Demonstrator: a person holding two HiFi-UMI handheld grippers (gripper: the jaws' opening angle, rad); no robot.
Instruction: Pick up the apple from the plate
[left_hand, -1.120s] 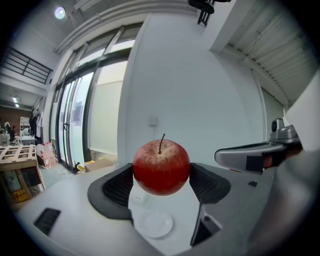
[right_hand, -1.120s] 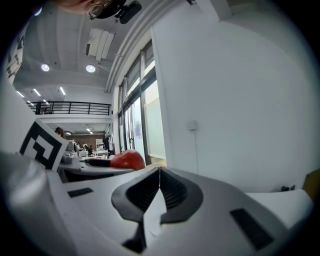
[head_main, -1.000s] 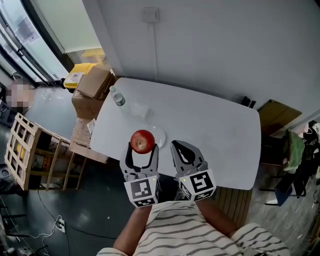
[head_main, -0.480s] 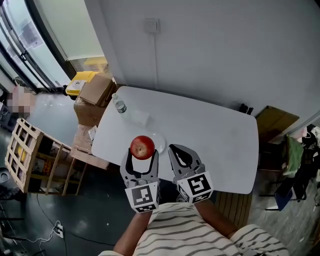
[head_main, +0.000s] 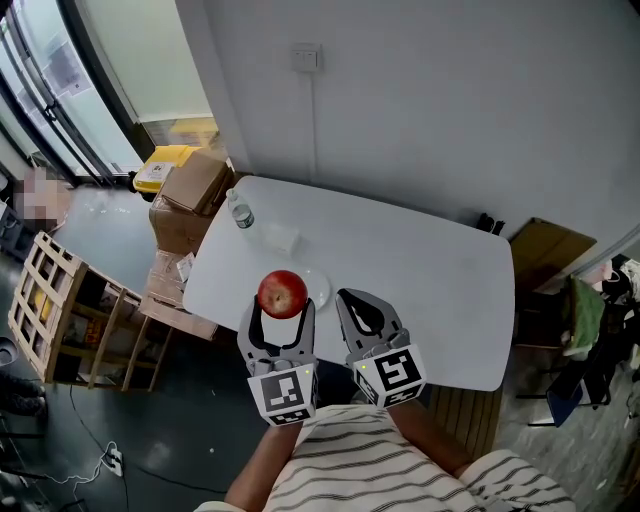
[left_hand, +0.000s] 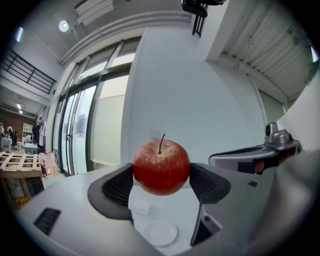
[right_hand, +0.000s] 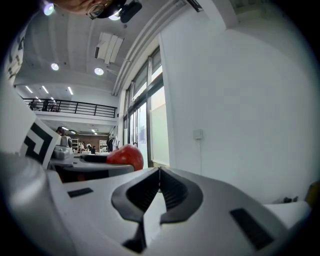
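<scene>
A red apple (head_main: 283, 293) (left_hand: 161, 167) is clamped between the jaws of my left gripper (head_main: 283, 300) (left_hand: 161, 180), held well above the white table (head_main: 420, 270). The small white plate (head_main: 317, 290) (left_hand: 160, 233) lies bare on the table below it, near the front edge. My right gripper (head_main: 362, 308) (right_hand: 159, 176) hangs just to the right of the left one, its jaws pressed together with nothing between them. From the right gripper view the apple (right_hand: 125, 155) shows at the left, past the other gripper.
A plastic bottle (head_main: 238, 212) and a small white box (head_main: 283, 238) (left_hand: 142, 207) stand on the table's far left part. Cardboard boxes (head_main: 190, 190), a yellow bin (head_main: 165, 165) and a wooden crate frame (head_main: 60, 310) sit left of the table. A wall (head_main: 420, 90) runs behind it.
The view has shifted slightly; both grippers, with the apple in the left one, stay almost where they were, a touch higher in the picture.
</scene>
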